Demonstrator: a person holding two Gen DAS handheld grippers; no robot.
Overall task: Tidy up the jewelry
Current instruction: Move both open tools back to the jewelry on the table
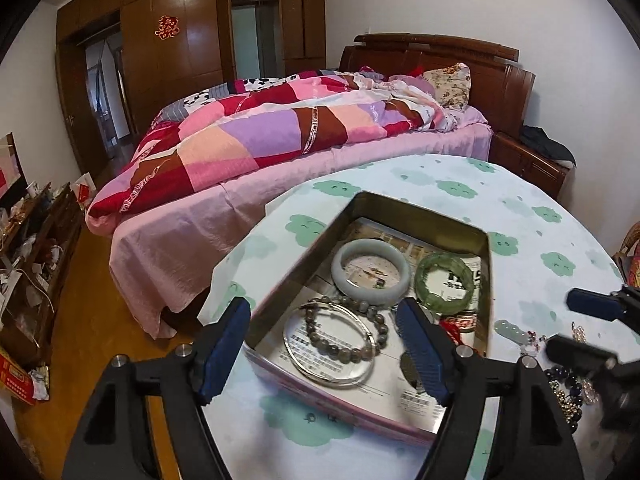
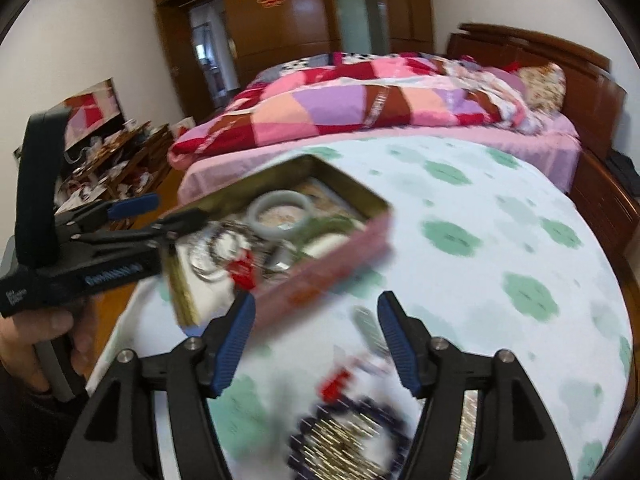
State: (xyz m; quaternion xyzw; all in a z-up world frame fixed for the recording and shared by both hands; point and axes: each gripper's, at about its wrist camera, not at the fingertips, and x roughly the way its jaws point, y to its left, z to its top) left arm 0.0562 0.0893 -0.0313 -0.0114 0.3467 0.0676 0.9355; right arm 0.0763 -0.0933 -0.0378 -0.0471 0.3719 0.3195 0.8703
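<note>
The left gripper (image 1: 324,354) was held spread and empty over the tin (image 1: 416,210). The right gripper (image 2: 316,344), also spread and empty, was seen nearer the loose jewelry pile (image 2: 352,436) at lower centre.

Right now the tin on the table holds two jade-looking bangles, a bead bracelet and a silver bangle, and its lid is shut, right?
Not quite: the tin is open, with no lid on it. The left wrist view looks straight in at the pale bangle, green bangle, bead bracelet and silver bangle.

Bedroom: bed (image 1: 280,148), wooden wardrobe (image 1: 176,48)
</note>
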